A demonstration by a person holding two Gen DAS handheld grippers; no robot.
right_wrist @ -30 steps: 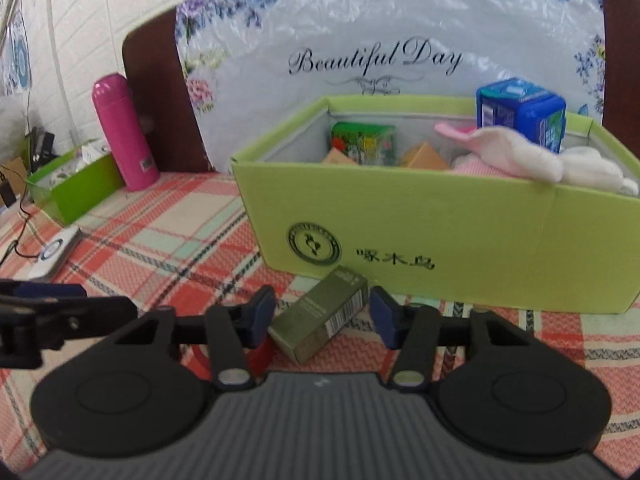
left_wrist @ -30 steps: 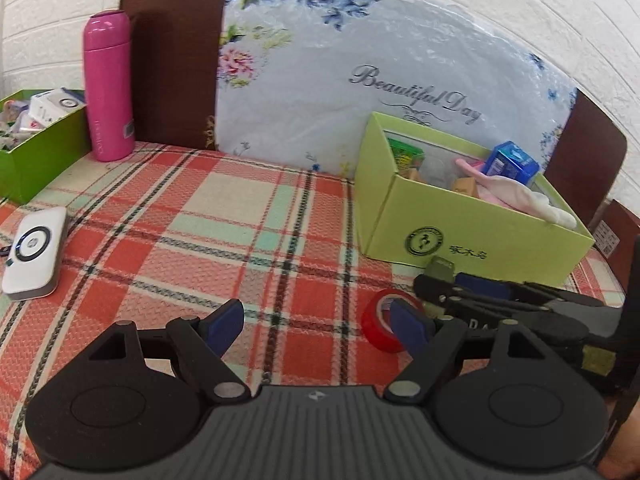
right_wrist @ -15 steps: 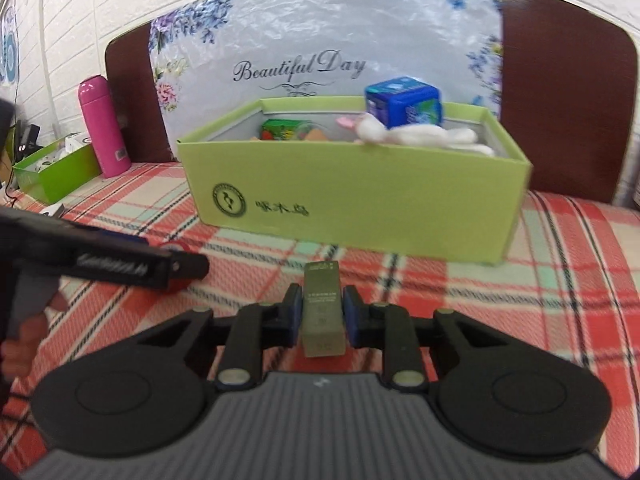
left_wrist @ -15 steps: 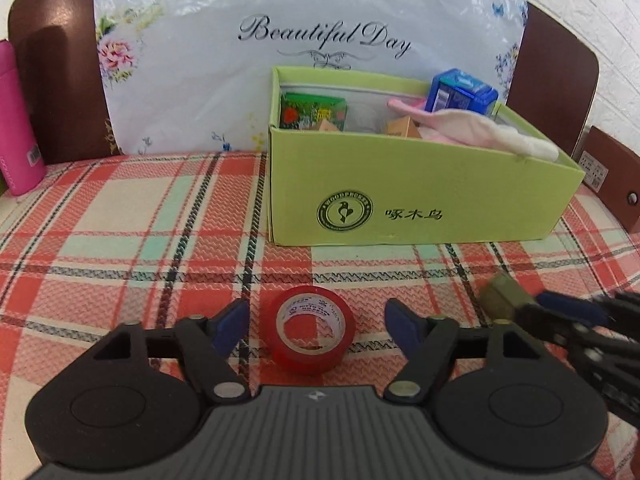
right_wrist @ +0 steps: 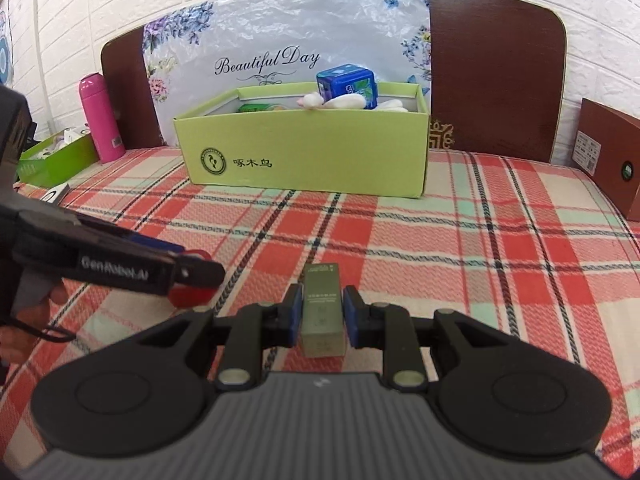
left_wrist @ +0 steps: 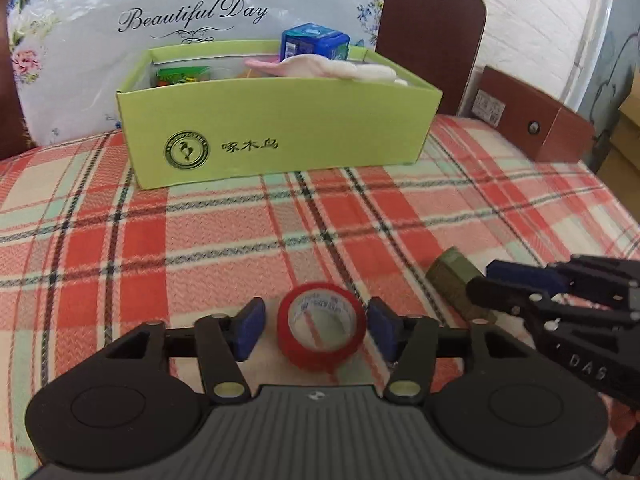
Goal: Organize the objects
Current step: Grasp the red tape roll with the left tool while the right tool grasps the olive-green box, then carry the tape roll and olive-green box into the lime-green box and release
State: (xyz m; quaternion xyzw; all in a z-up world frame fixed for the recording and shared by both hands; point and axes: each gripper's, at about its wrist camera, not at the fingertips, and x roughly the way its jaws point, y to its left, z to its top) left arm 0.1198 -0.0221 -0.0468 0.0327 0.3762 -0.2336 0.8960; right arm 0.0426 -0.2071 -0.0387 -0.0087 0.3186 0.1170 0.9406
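Now | red tape roll [left_wrist: 322,330] between left fingers [left_wrist: 250,330] | checked cloth [left_wrist: 400,208] ahead bare

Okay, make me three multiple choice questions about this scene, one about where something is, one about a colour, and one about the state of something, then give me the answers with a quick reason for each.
1. Where does the red tape roll lie?
A. inside the green box
B. on the plaid cloth, between the left claw's fingers
C. on top of the pink bottle

2. What colour is the carton that sticks up at the back of the green box?
A. blue
B. yellow
C. black

3. What is the state of the right claw?
A. wide open, nothing between its fingers
B. shut on the red tape roll
C. shut on the olive box

Answers:
1 B: the left claw straddles the roll on the cloth, pads not yet pressing.
2 A: its sides are blue.
3 C: both pads press the olive box's sides.
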